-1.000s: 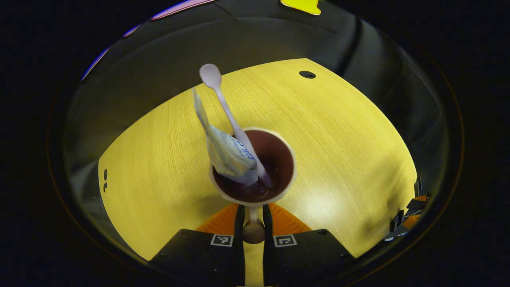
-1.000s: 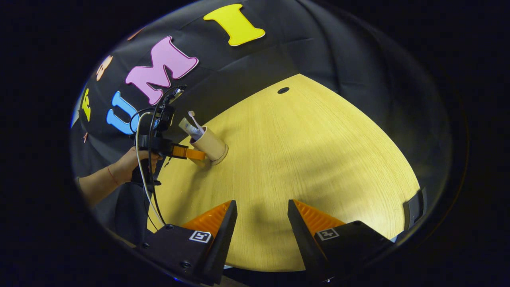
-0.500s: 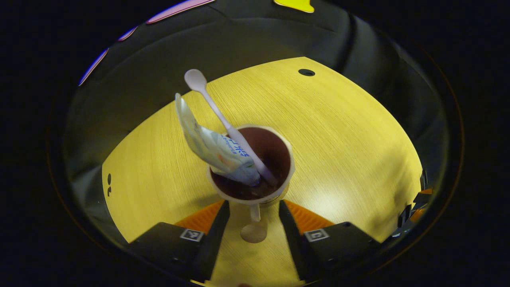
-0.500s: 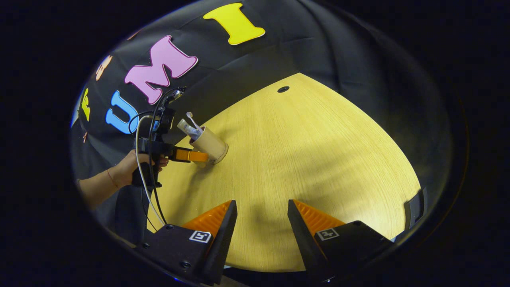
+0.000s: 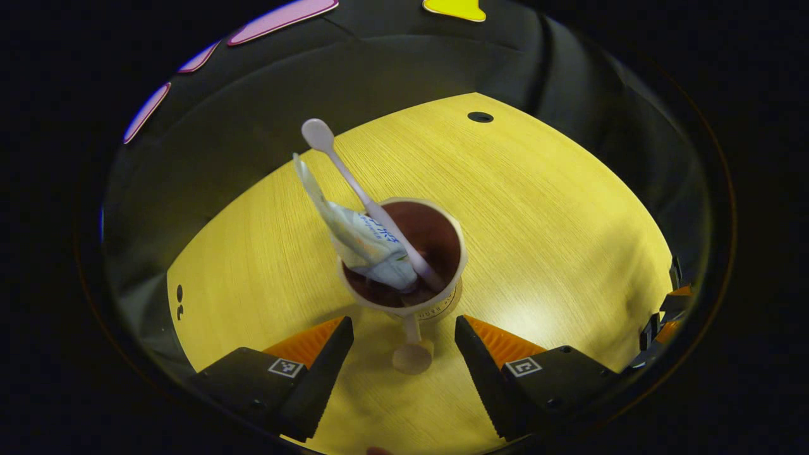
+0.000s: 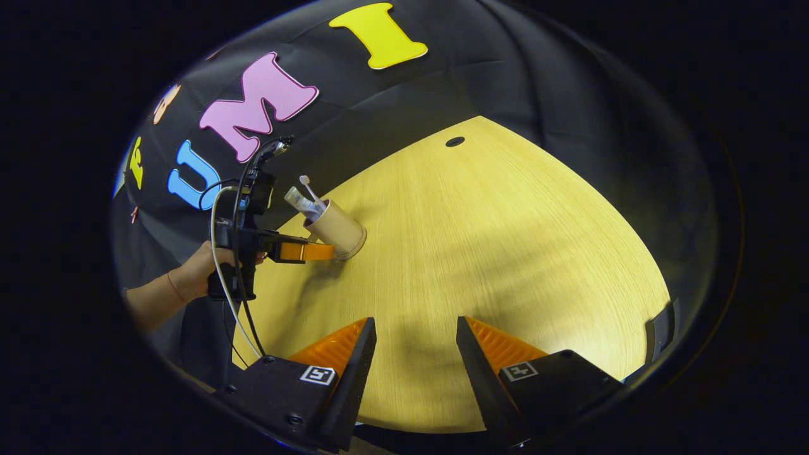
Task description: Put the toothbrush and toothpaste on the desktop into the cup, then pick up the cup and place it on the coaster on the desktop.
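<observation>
Cup (image 5: 404, 253) with toothbrush (image 5: 354, 183) and toothpaste (image 5: 360, 237) set down at my 12, left gripper (image 5: 401, 341) jaws wide off its handle, right gripper (image 6: 414, 344) jaws wide and idle; I'd just back out.

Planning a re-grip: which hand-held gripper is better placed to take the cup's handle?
Left. The left hand-held gripper is open astride the handle of the cup; the right hand-held gripper hangs open far across the table.

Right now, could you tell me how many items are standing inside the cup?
2: a toothbrush leaning up and left out of the cup, and a toothpaste tube lying against it on its left. Anything smaller at the cup's dark bottom could be hidden.
</observation>
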A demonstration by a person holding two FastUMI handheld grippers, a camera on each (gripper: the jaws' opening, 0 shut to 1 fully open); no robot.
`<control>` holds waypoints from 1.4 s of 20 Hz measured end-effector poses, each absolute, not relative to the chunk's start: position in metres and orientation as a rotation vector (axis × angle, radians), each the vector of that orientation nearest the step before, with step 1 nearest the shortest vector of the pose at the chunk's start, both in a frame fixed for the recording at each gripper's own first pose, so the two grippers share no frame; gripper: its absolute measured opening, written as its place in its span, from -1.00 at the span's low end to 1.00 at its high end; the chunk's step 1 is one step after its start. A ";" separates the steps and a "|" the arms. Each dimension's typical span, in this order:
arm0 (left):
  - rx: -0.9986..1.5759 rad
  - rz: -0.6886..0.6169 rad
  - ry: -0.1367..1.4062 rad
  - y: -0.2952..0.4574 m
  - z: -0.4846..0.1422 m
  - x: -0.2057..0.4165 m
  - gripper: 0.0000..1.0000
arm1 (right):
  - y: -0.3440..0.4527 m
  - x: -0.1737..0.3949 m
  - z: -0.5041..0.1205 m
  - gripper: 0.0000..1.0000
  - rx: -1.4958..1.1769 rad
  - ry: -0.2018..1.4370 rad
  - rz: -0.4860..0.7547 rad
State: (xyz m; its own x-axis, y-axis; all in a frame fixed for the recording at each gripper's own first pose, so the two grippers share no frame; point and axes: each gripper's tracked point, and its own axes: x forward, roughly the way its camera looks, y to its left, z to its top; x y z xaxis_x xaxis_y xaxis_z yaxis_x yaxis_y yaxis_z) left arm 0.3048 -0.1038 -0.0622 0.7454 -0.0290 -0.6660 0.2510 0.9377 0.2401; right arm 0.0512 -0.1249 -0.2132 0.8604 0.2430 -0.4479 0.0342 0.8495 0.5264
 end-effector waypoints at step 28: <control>-0.084 -0.029 0.335 0.023 0.017 0.118 0.96 | -0.016 0.075 -0.150 0.59 0.393 0.502 0.281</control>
